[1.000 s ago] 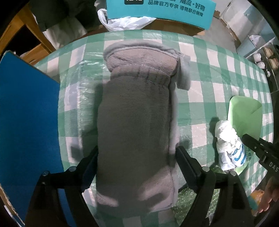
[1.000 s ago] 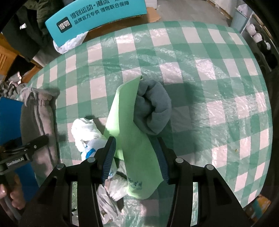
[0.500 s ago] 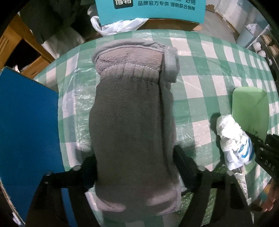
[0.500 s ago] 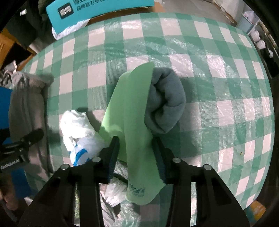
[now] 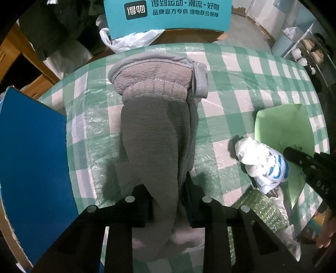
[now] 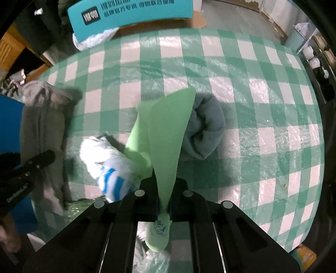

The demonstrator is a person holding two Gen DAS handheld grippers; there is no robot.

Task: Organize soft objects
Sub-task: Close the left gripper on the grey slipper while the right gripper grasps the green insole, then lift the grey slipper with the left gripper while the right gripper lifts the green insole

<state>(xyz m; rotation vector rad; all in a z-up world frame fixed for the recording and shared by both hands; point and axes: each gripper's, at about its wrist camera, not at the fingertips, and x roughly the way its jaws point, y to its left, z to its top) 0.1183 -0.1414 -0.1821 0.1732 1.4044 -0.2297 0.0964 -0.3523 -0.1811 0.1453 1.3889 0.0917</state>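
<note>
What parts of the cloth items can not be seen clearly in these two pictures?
- Gray fleece garment: left wrist view, its near end is hidden behind the left hand-held gripper.
- Light green cloth: right wrist view, its printed end is blurred.
- White and blue cloth: right wrist view, motion-blurred.

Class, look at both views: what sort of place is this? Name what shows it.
Probably a lived-in home or storeroom: checked tablecloth, teal shipping box, shelves with small pots.
</note>
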